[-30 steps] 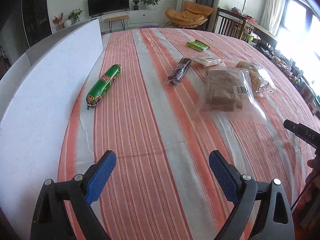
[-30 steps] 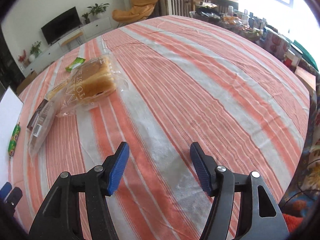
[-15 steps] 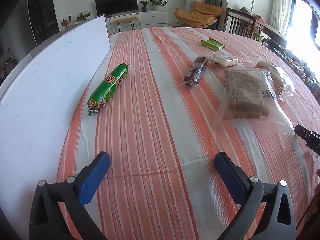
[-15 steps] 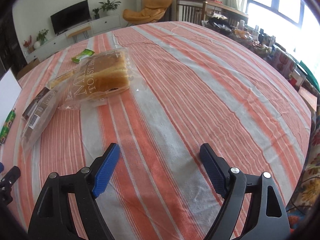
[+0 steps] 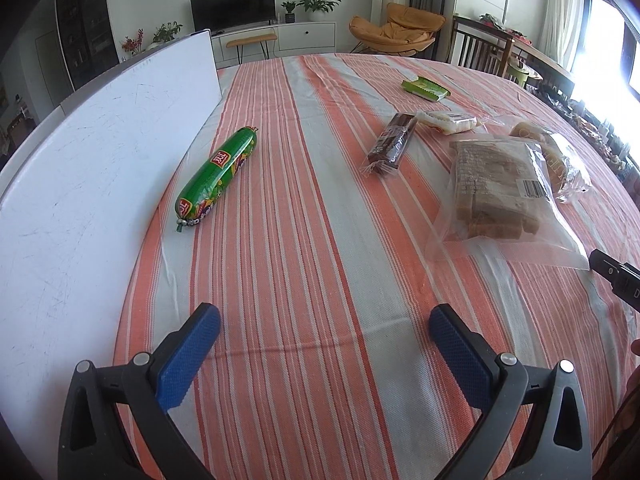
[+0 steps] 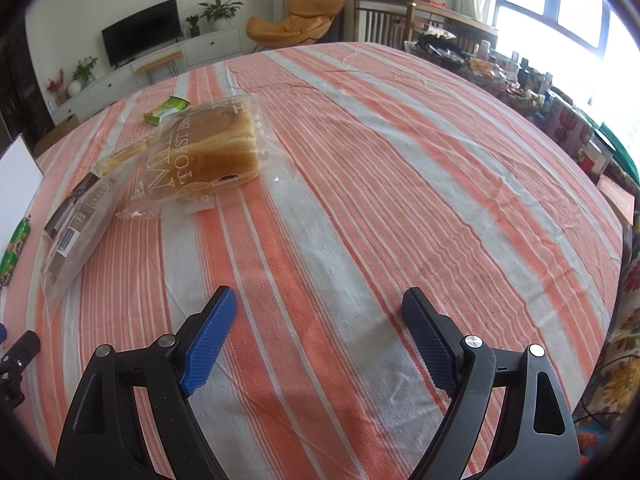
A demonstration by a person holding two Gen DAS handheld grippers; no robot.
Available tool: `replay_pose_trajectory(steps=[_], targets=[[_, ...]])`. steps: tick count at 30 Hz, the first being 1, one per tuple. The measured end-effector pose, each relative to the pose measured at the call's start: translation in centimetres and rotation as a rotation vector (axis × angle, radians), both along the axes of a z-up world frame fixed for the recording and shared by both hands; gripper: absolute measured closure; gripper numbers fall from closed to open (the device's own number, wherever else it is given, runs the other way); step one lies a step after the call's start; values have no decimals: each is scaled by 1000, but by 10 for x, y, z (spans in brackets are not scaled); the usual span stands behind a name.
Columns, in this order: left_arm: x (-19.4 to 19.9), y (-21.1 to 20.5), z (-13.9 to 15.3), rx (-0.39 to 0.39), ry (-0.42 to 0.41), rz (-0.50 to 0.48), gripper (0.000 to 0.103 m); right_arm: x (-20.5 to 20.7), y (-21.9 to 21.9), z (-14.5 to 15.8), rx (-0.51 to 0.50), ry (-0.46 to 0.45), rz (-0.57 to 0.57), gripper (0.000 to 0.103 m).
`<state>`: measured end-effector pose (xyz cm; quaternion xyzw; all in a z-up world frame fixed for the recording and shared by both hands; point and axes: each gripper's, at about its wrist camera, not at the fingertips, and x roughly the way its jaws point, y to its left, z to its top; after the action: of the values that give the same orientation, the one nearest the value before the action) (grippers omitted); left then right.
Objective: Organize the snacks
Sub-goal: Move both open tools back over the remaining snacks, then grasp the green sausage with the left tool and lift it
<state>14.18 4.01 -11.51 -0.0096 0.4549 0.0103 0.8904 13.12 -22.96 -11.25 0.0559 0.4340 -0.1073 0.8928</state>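
Snacks lie on a striped tablecloth [image 5: 304, 208]. A green sausage [image 5: 218, 174] lies beside a white board [image 5: 92, 160]. A dark chocolate bar [image 5: 392, 142], a white pack [image 5: 446, 120], a small green pack [image 5: 426, 89], a clear bag of brown slices [image 5: 494, 190] and a toast bread bag [image 6: 204, 160] lie further right. My left gripper [image 5: 324, 336] is open and empty above bare cloth. My right gripper [image 6: 318, 324] is open and empty, to the near right of the bread bag.
The table's right edge [image 6: 612, 216] drops toward a cluttered side table [image 6: 520, 76]. Wooden chairs [image 5: 480, 52] stand beyond the far edge. The right gripper's body [image 5: 616, 276] shows at the left wrist view's right edge.
Both grippers have opened wider and pulled back and up a little. The snacks have not moved.
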Motion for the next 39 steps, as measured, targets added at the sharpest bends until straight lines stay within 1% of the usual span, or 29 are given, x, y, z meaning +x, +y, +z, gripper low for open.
replay_pose_trajectory(steps=[12, 14, 15, 16, 18, 19, 20, 22, 24, 25, 27, 28, 29, 30, 31, 32, 33, 34, 35, 37, 39], targets=[[0, -1, 0, 7, 1, 2, 0, 0, 0, 0, 0, 0, 0, 16], [4, -3, 5, 21, 37, -9, 1, 0, -1, 0, 0, 0, 0, 16], [7, -6, 11, 36, 37, -32, 1, 0, 0, 0, 0, 0, 0, 16], [11, -8, 20, 57, 17, -51, 1, 0, -1, 0, 0, 0, 0, 16], [23, -11, 42, 114, -50, -73, 1, 0, -1, 0, 0, 0, 0, 16], [34, -10, 50, 134, -65, -75, 1, 0, 0, 0, 0, 0, 0, 16], [47, -6, 55, 136, -60, -75, 1, 0, 0, 0, 1, 0, 1, 16], [78, 11, 56, 97, -21, -44, 1, -1, -1, 0, 2, 1, 2, 15], [102, 36, 52, 19, 27, 22, 15, -1, -1, 0, 3, 0, 2, 15], [110, 46, 48, -24, 52, 46, 23, -1, -1, 0, 2, 1, 2, 15], [120, 62, 39, -79, 79, 78, 30, -1, -1, 0, 2, 1, 2, 15], [122, 66, 33, -87, 93, 82, 36, -1, -1, 0, 2, 1, 2, 15], [122, 68, 28, -74, 97, 82, 43, -1, -1, 0, 2, 1, 2, 15], [123, 68, 23, -59, 107, 78, 44, -1, -1, 0, 2, 1, 2, 15], [123, 69, 18, -51, 115, 74, 51, -1, -1, 0, 2, 1, 2, 15], [120, 70, 13, -46, 118, 81, 58, -1, -1, 0, 2, 1, 3, 14], [115, 69, 13, -34, 87, 85, 67, -1, 0, 0, 2, 2, 5, 13], [113, 68, 13, -16, 84, 84, 80, -2, 1, 0, 2, 3, 5, 13], [109, 67, 13, -27, 85, 84, 81, -2, 2, -1, 2, 3, 6, 13], [95, 66, 15, -91, 92, 99, 81, -2, 1, 0, 2, 3, 5, 13], [74, 56, 16, -137, 104, 94, 81, -2, 2, 0, 2, 3, 5, 13]])
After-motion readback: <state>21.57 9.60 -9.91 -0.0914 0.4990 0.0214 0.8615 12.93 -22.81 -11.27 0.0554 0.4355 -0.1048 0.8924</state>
